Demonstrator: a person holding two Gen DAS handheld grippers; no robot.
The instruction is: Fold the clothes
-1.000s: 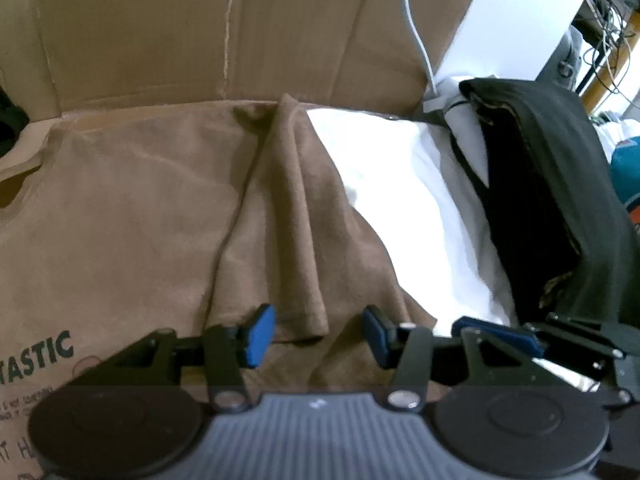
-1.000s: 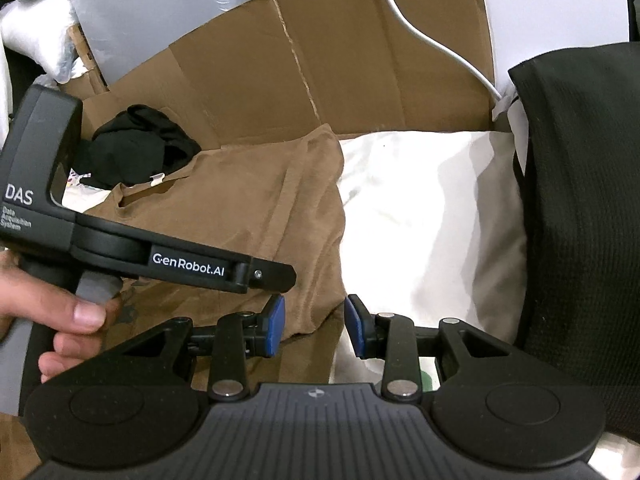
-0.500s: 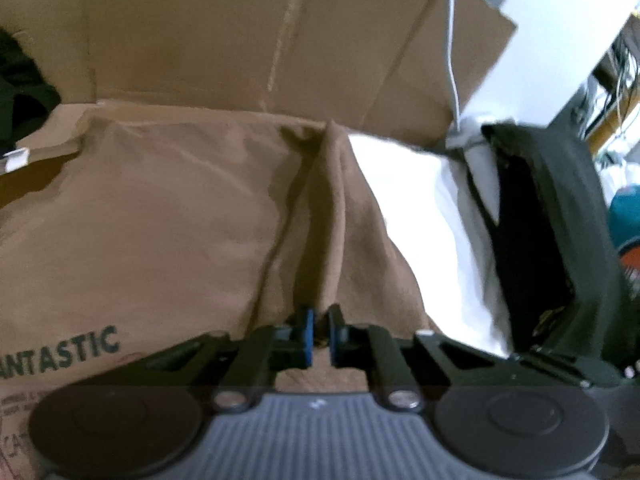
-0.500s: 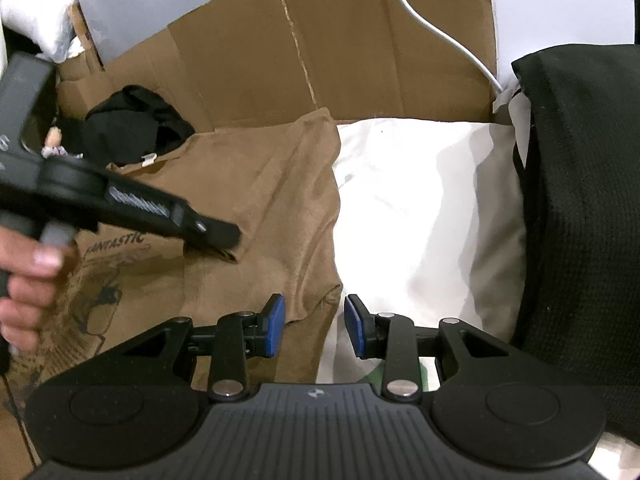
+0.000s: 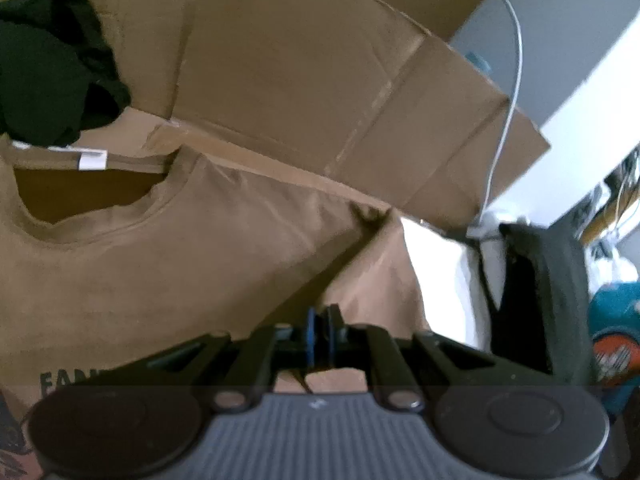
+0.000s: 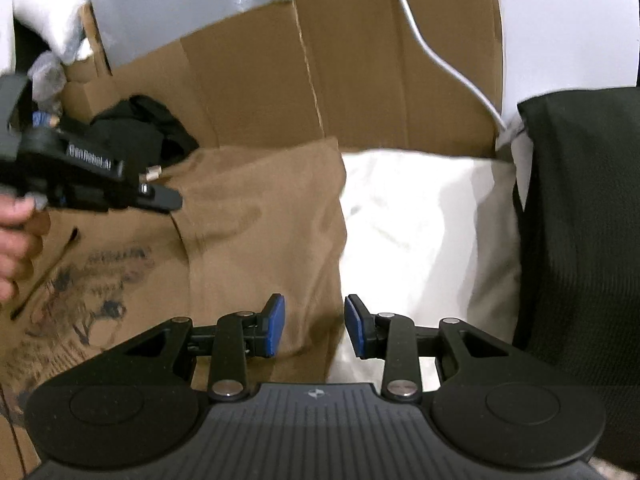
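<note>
Brown T-shirt (image 5: 168, 264): one item, spread flat with its neckline toward the upper left of the left wrist view and a dark printed word partly seen at the lower left. One white label (image 5: 93, 159) is seen at the collar. A fold of the shirt's right side is pinched between the blue pads of the left claw (image 5: 320, 336), which is clenched on the cloth, and the fabric is drawn taut up to it. One crumpled black garment (image 5: 48, 80) is noted beyond the collar. One flattened cardboard sheet (image 5: 320, 80) is propped behind the shirt, crossed by one white cable (image 5: 516, 64). One white cloth (image 5: 436, 264) and one dark folded garment (image 5: 540, 280) are listed to the right.

Right wrist view: the same shirt (image 6: 256, 216) is seen on the left half, its right edge lying on one white cloth (image 6: 420, 224). One dark knit garment (image 6: 580, 220) is recorded at the right edge. The right claw (image 6: 314, 326) is released, its two blue pads apart with the shirt's edge showing between them but not gripped. The left claw (image 6: 160, 200) is seen at upper left, closed on shirt fabric, held by one hand (image 6: 16, 236). Cardboard (image 6: 360, 64) is counted as one sheet behind.
</note>
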